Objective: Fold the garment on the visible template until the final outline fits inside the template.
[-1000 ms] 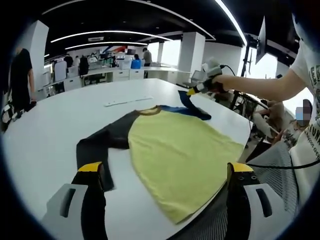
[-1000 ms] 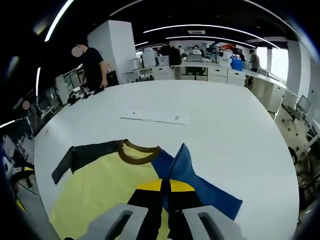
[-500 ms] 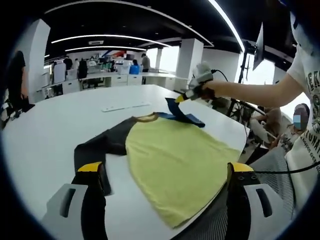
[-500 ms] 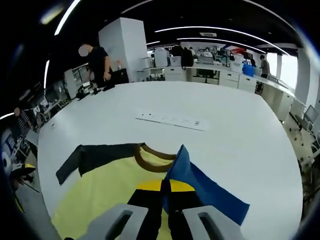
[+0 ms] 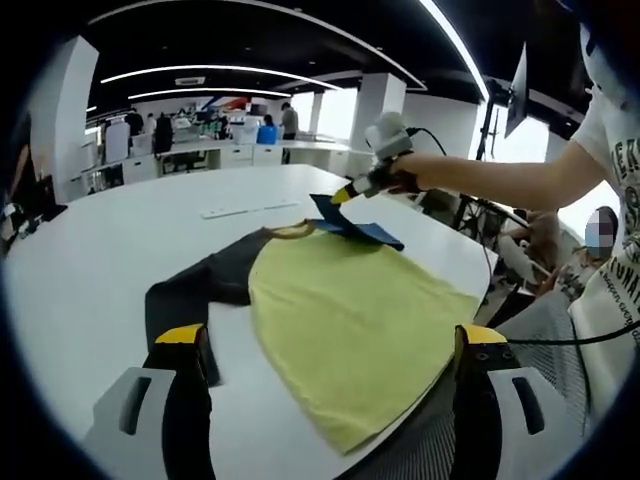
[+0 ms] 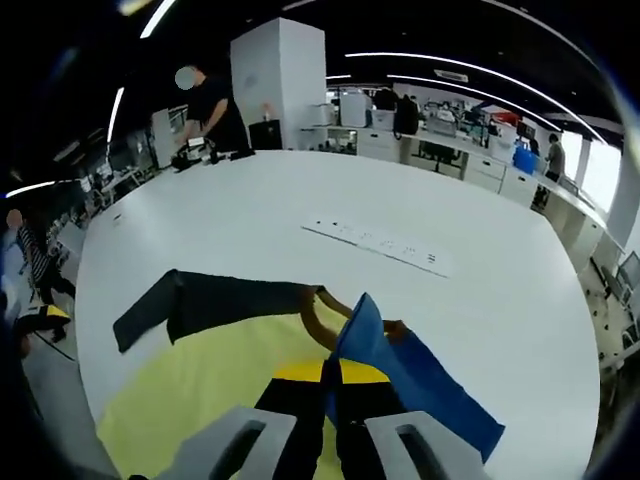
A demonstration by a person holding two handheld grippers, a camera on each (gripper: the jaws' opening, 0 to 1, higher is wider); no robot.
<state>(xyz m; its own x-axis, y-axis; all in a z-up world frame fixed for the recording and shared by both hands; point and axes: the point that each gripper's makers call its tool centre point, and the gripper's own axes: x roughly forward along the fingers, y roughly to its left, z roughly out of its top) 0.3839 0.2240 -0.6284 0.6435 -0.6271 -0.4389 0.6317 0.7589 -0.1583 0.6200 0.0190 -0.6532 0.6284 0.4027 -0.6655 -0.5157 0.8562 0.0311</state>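
A T-shirt lies flat on the white table (image 5: 90, 260): yellow body (image 5: 350, 310), one black sleeve (image 5: 190, 295), one blue sleeve (image 5: 355, 228), brown collar (image 6: 322, 318). My right gripper (image 6: 332, 385) is shut on the blue sleeve (image 6: 400, 375) and holds it lifted over the collar end; in the left gripper view that gripper (image 5: 345, 192) hangs above the shirt's far side. My left gripper (image 5: 330, 345) stands open at the near edge, its left finger over the black sleeve's end, with nothing between the jaws. No template outline is visible.
A long white strip (image 6: 385, 245) lies on the table beyond the shirt. The person's arm (image 5: 500, 178) reaches in from the right. A mesh chair (image 5: 560, 330) stands off the table's right edge. Desks and people fill the office behind.
My right gripper has carried the blue sleeve up and inward, from the shirt's far right side toward the collar and yellow body. The left gripper has hardly moved.
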